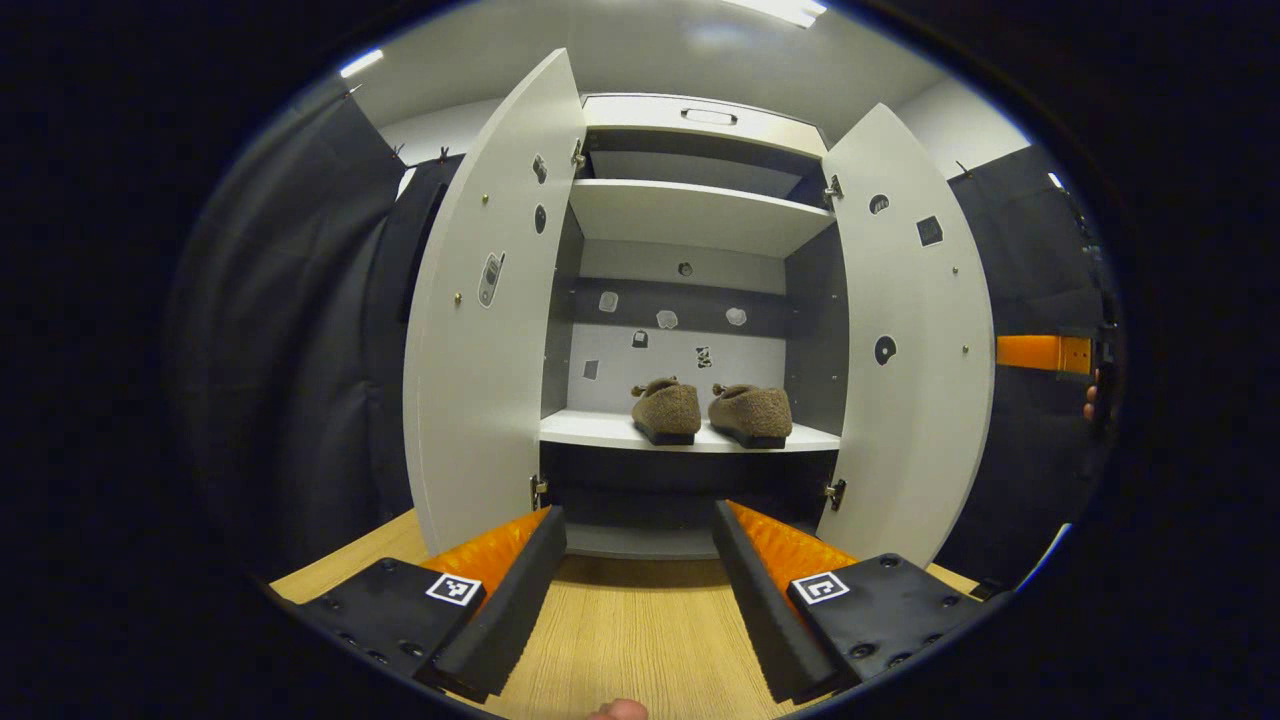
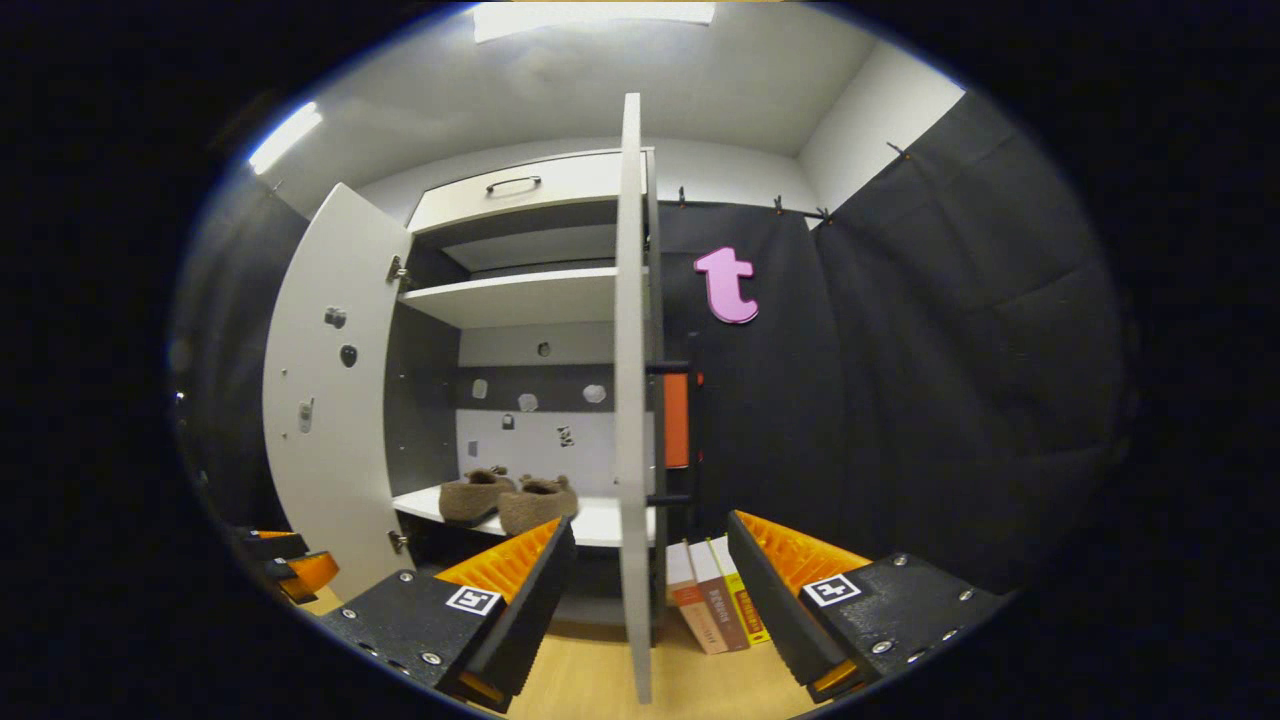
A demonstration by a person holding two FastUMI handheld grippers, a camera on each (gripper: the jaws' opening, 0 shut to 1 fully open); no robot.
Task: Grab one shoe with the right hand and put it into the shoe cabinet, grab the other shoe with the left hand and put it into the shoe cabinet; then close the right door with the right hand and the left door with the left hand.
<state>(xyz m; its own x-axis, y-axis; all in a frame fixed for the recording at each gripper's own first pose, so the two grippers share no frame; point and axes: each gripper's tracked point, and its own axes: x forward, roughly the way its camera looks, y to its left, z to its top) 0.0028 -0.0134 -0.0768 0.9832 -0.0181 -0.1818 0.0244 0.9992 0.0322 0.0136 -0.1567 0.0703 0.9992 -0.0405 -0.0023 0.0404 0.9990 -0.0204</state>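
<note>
In the left gripper view the left gripper [image 1: 640,590] sits at 6 o'clock with its two fingers spread wide and nothing between them, released above the wooden table [image 1: 630,640]; straight ahead at 12 o'clock stands the shoe cabinet [image 1: 700,215] with both doors swung open, the left door [image 1: 490,330] at 10 o'clock and the right door [image 1: 915,340] at 2 o'clock; on the lower shelf [image 1: 590,428] the two brown shoes rest side by side, apart from each other, the left shoe [image 1: 667,410] and the right shoe [image 1: 752,413] just right of centre, heels toward the camera.

In the right gripper view the right gripper [image 2: 650,600] is likewise released, fingers parted and empty at 6 o'clock; the right door's edge stands upright between them, though whether it touches either finger I cannot tell; the shoes lie on the shelf at 8 o'clock; some books [image 2: 715,600] stand on the table at 5 o'clock, just right of the door; the left gripper shows at the far 8 o'clock rim.
</note>
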